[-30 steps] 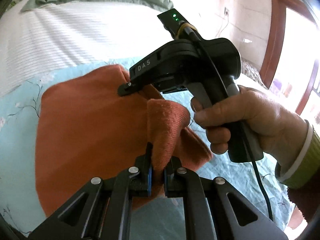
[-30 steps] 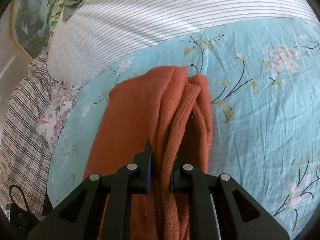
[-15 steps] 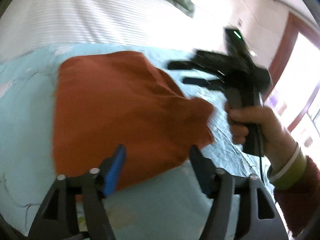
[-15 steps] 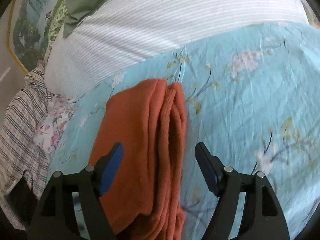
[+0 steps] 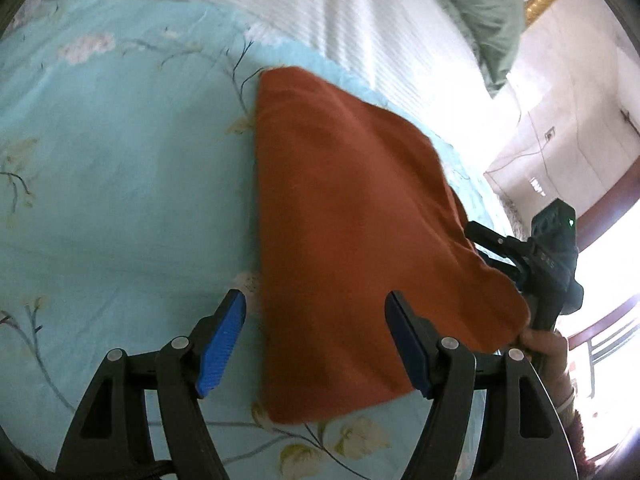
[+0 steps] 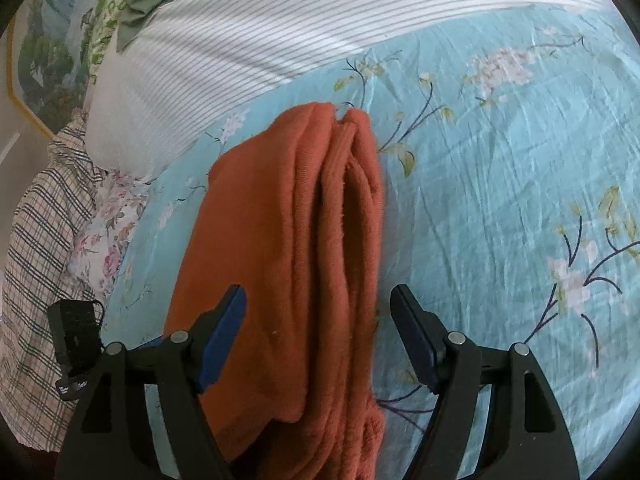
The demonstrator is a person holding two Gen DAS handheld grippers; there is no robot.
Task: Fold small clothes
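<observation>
A folded rust-orange knit garment (image 5: 352, 216) lies on the light blue floral bedsheet (image 5: 120, 184). My left gripper (image 5: 316, 336) is open and empty, its blue pads either side of the garment's near edge, just above it. In the right wrist view the same garment (image 6: 296, 248) shows as several stacked folds, and my right gripper (image 6: 318, 332) is open and empty, straddling its near end. The right gripper also shows in the left wrist view (image 5: 532, 260), held in a hand at the garment's far right corner.
A white striped duvet (image 6: 320, 20) lies beyond the sheet, with a green pillow (image 5: 480, 12) behind it. A plaid cloth (image 6: 36, 248) and a floral cloth (image 6: 108, 232) lie left of the garment. A wall and wooden door frame (image 5: 608, 200) stand at right.
Both grippers were shut on the garment's folded edge a second ago. Both have opened and let it go, and it now lies flat on the sheet. The left gripper has swung left.
</observation>
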